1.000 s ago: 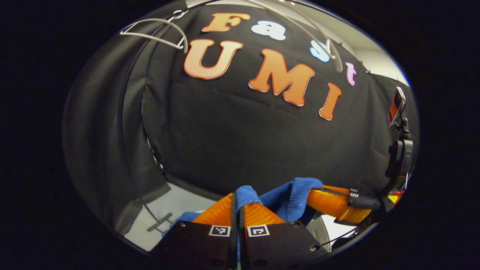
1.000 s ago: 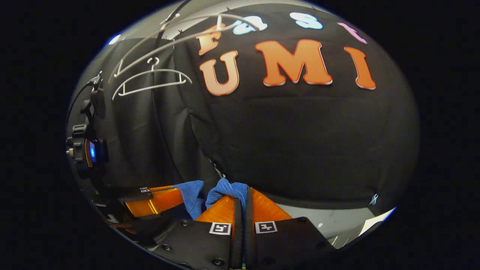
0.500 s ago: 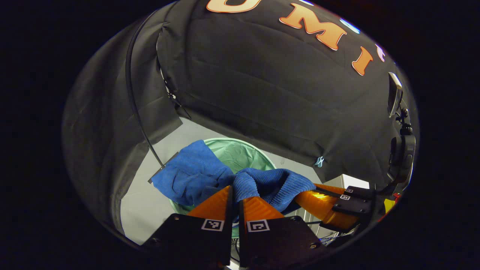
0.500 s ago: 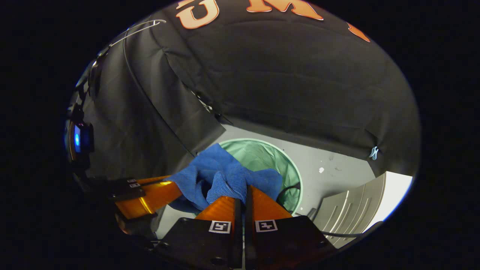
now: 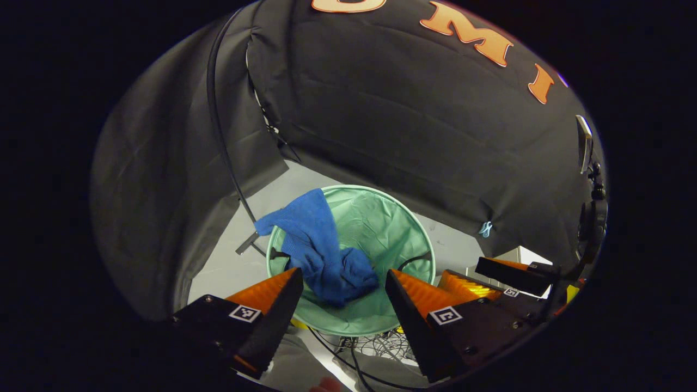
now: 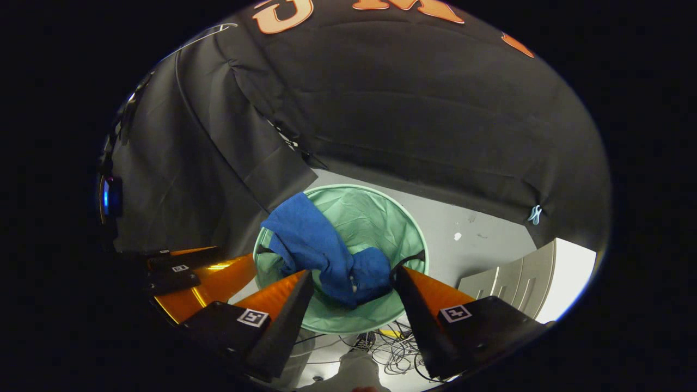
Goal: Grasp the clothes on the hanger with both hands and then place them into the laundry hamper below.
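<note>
We see the left gripper [image 5: 343, 286] with its two fingers spread wide apart and nothing between them, poised above the laundry hamper [image 5: 414, 239]. The right gripper [image 6: 353, 283] stands the same way, jaws parted and empty, over the same round green hamper [image 6: 405, 226]. In the left gripper view the blue garment [image 5: 321, 256] lies beyond and below the fingertips, in the gap we look through between them, apart from both fingers. Its bunched end sits low inside the hamper, nearer that gripper, while its flatter end runs up and away to drape over the hamper's far-left rim. In the right gripper view the blue garment [image 6: 326, 253] lies likewise beneath the open fingers, its crumpled mass just past the tips and its long part slanting off to the left rim. To the right of the left gripper's own fingers we see the right gripper [image 5: 490, 277] close alongside, and at the left of the right gripper view the left gripper [image 6: 196, 272] shows beside it. Loose cables [image 6: 389, 354] lie on the floor [image 6: 479, 239] near the hamper's closer edge, below the fingers.
</note>
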Available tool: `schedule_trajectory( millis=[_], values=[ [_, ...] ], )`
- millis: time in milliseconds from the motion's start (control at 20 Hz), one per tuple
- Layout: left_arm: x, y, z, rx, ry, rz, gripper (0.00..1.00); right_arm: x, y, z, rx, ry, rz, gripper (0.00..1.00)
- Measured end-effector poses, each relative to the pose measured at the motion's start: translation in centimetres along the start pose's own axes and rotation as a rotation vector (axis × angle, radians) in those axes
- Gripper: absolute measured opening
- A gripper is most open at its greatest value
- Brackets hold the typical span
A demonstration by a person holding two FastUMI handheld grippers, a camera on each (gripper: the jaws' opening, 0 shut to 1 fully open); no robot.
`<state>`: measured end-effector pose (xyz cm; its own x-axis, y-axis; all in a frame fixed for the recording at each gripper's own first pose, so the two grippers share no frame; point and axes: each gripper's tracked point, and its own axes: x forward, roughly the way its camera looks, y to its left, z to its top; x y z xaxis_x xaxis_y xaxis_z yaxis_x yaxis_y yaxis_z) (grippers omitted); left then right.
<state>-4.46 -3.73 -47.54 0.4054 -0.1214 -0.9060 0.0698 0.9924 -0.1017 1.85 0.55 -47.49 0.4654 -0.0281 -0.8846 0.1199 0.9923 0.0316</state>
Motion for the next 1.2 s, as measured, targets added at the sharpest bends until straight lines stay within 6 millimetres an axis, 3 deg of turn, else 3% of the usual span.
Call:
schedule_trajectory(
  millis=[250,500,800,1050,1200],
  values=[
    [-2.4,-0.8,4.3,0.035,-0.148,0.003,0.98,-2.2,-0.2,2.4,-0.001,-0.092,0.000,0.98],
    [-8.2,-2.1,9.6,0.033,-0.329,0.003,0.97,-7.2,0.1,7.8,-0.027,-0.235,0.001,0.98],
    [-16.8,-2.9,16.5,0.022,-0.569,-0.024,0.97,-15.6,0.2,15.1,-0.001,-0.484,0.016,0.97],
    [-26.3,-2.3,22.2,0.047,-0.823,0.015,0.96,-24.9,0.3,20.3,0.000,-0.667,0.040,0.97],
    [-31.1,-2.1,24.1,0.041,-0.938,0.042,0.92,-30.3,0.2,22.5,-0.001,-0.763,0.051,0.97]
  ],
)
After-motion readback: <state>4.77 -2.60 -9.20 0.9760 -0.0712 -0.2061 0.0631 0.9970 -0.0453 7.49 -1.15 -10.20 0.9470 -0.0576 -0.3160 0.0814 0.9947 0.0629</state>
